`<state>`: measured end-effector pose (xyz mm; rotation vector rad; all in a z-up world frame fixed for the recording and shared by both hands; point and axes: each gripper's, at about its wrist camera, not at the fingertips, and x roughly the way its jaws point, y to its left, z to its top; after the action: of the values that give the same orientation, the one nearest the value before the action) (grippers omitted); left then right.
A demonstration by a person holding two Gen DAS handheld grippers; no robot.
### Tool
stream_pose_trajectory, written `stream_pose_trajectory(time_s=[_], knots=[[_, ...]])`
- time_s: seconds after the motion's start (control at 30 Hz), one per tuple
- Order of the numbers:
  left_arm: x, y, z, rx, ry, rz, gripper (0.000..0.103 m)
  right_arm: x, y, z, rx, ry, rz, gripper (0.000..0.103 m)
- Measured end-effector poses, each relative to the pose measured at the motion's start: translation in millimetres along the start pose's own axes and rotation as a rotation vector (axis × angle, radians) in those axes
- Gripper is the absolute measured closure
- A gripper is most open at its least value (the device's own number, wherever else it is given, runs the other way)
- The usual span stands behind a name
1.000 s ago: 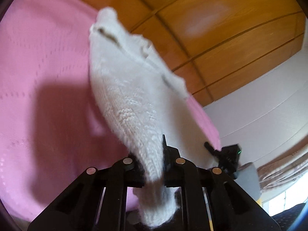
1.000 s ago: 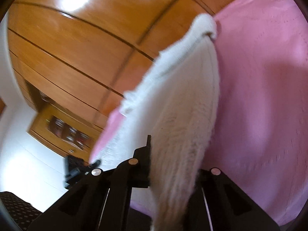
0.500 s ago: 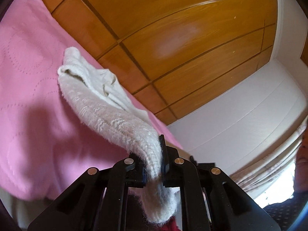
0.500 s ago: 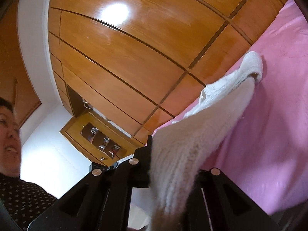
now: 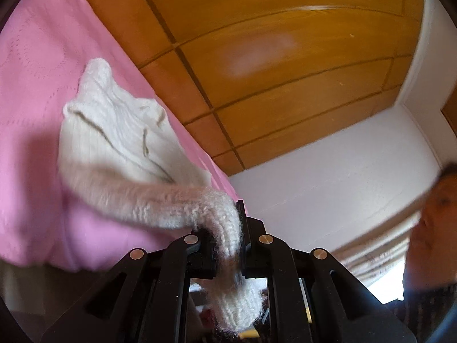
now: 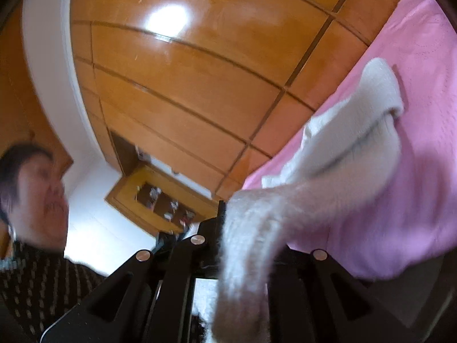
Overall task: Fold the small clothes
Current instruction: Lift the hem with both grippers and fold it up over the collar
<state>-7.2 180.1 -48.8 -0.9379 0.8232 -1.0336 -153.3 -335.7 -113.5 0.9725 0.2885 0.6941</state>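
Note:
A small white knitted garment (image 5: 120, 140) lies partly on a pink bedspread (image 5: 31, 91). My left gripper (image 5: 227, 237) is shut on one knitted end of it, which hangs down between the fingers. My right gripper (image 6: 245, 228) is shut on another end of the same garment (image 6: 351, 154), which covers the right finger. Both held ends are lifted off the bed while the far part rests on the pink bedspread (image 6: 422, 91). The views are blurred.
Glossy wooden wardrobe doors (image 5: 271, 57) rise behind the bed. A white wall (image 5: 342, 177) stands to the side. The person's face (image 6: 34, 194) and dark dotted top show at the left of the right wrist view.
Both grippers have tilted and pulled back towards the person, still holding the garment. The garment has dropped from standing high to lying lower on the bedspread.

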Motion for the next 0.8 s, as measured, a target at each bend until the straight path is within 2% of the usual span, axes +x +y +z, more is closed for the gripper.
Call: stream_pose_trajectory(time_s=[0.1, 0.23, 0.3, 0.4, 0.47, 0.57, 0.6, 0.63, 0.7, 0.8], knots=[[21, 5, 33, 0.030, -0.027, 0.043, 0.094, 23, -27, 35, 0.082, -0.030, 0.024, 0.095], [47, 18, 66, 0.071, -0.038, 0.151, 0.094, 57, -71, 81, 0.201, -0.067, 0.029, 0.093], [62, 30, 81, 0.080, -0.038, 0.240, 0.094, 73, -90, 98, 0.226, -0.063, -0.035, 0.093], [83, 54, 97, 0.055, -0.014, 0.335, 0.094, 90, -117, 119, 0.262, -0.034, -0.132, 0.093], [95, 72, 104, 0.026, 0.001, 0.369, 0.094, 100, -131, 127, 0.277, -0.023, -0.188, 0.092], [103, 87, 110, -0.004, 0.003, 0.402, 0.094, 108, -149, 132, 0.314, -0.025, -0.222, 0.090], [101, 92, 112, -0.004, 0.003, 0.416, 0.094, 108, -152, 132, 0.316, -0.026, -0.228, 0.087], [103, 95, 114, -0.004, 0.004, 0.429, 0.094, 108, -155, 133, 0.317, -0.027, -0.236, 0.073], [106, 97, 117, -0.012, 0.007, 0.442, 0.089, 108, -158, 136, 0.322, -0.048, -0.255, 0.053], [110, 99, 123, -0.033, 0.013, 0.433, 0.069, 102, -158, 136, 0.312, -0.094, -0.247, 0.039]])
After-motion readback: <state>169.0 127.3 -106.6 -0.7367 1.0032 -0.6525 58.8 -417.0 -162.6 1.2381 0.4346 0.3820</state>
